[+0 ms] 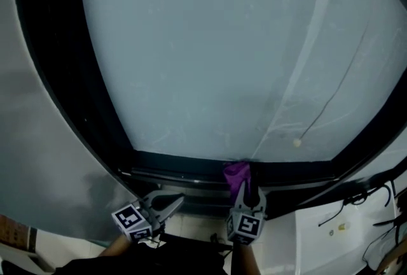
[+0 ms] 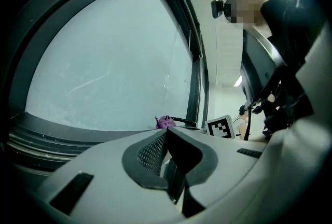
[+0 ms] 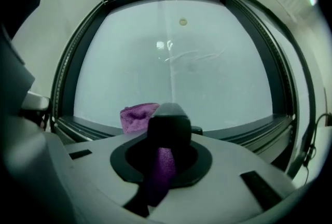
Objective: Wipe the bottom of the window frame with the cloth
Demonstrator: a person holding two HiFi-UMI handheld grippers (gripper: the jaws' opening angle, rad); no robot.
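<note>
We see the right gripper (image 1: 245, 195) clamped shut on the purple cloth (image 1: 236, 173). A bunch of the cloth pokes out past the tips and sits at the bottom rail of the window frame (image 1: 178, 169), low and just right of centre in the head view. The left gripper (image 1: 173, 202) hangs to the lower left of it, off the frame. Its jaws look closed on nothing, though the dim light there makes us less sure.

We judge the main risk to be the grip. Only a thin strand runs between the right jaws, so dragging along the ridged rail could pull the cloth free, or let the hard gripper tip scrape the frame instead. The blind cord's bead (image 1: 296, 142) hangs just right of the cloth, and a rightward stroke might snag it.

The right gripper view alone shows that pinched strand and the bunch (image 3: 136, 116) at the left of the jaws. The left gripper view shows the cloth (image 2: 165, 122) side-on against the rail. Only the head view places it along the rail's length.
</note>
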